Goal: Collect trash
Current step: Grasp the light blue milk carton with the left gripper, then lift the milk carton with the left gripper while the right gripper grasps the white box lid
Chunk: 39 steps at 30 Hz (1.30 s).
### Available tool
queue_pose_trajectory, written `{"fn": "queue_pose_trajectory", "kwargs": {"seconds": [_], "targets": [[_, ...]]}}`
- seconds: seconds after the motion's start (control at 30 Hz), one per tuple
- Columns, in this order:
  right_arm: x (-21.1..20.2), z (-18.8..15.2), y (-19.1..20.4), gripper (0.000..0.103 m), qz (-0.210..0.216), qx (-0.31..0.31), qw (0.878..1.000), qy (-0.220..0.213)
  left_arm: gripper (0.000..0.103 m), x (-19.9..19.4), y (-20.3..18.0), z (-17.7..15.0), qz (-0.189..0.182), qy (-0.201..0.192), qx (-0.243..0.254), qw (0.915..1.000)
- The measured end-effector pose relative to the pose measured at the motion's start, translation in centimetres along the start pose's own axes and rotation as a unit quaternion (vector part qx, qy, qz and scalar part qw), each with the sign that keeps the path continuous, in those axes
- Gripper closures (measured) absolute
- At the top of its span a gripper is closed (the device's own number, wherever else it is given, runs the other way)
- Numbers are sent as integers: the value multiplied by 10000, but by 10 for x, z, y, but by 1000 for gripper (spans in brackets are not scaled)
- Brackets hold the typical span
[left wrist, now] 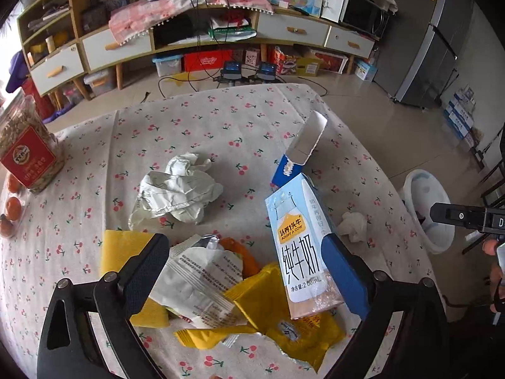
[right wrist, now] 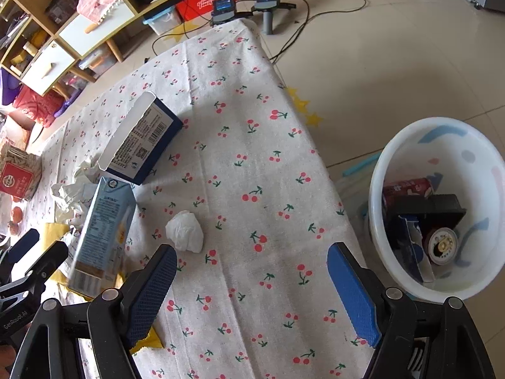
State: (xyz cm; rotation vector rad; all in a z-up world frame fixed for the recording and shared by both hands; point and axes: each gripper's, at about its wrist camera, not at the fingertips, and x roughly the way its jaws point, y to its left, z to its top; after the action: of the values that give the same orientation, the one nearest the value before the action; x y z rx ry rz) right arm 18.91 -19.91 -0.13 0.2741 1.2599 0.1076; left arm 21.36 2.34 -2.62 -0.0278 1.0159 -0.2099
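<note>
Left gripper spread wide over the wrapper pile, nothing clamped; right-hand pad beside the milk carton, contact impossible to confirm, left-hand pad over a yellow wrapper. Likely snag: closing here could pinch wrappers together with the carton, or tip the leaning carton and scatter the loose foil. Beyond the pile, crumpled paper, then the blue box, open flap up, just behind the carton. Right gripper also wide open and empty above bare worktop, tissue ball just ahead of its left finger. Bin on the floor off the worktop edge, already holding cans and a torn box; risk of dropping light pieces short of the rim. Far back, a nut jar, probably not trash.
</note>
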Motion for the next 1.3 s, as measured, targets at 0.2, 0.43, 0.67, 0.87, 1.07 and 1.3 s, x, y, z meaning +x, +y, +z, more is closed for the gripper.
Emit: {"fn": "queue_pose_trajectory", "kwargs": {"seconds": [0.2, 0.43, 0.67, 0.87, 1.07, 1.3], "targets": [[-6, -3, -12, 20, 22, 73, 10000, -11, 32, 17, -28, 3, -863, 326, -388, 9950], [-11, -7, -35, 20, -103, 144, 9998, 20, 36, 56, -62, -11, -842, 840, -496, 9917], [-13, -13, -59, 20, -274, 213, 9994, 68, 39, 70, -80, -13, -803, 877, -569, 9913], [-13, -13, -63, 20, -278, 252, 9992, 100, 41, 56, -77, -14, -744, 811, -513, 9926], [-11, -2, -44, 20, -135, 304, 9994, 24, 41, 0, -38, -9, -737, 312, -767, 9938], [7, 15, 15, 20, 513, 194, 9985, 82, 41, -41, 26, -23, -141, 89, -1070, 9941]]}}
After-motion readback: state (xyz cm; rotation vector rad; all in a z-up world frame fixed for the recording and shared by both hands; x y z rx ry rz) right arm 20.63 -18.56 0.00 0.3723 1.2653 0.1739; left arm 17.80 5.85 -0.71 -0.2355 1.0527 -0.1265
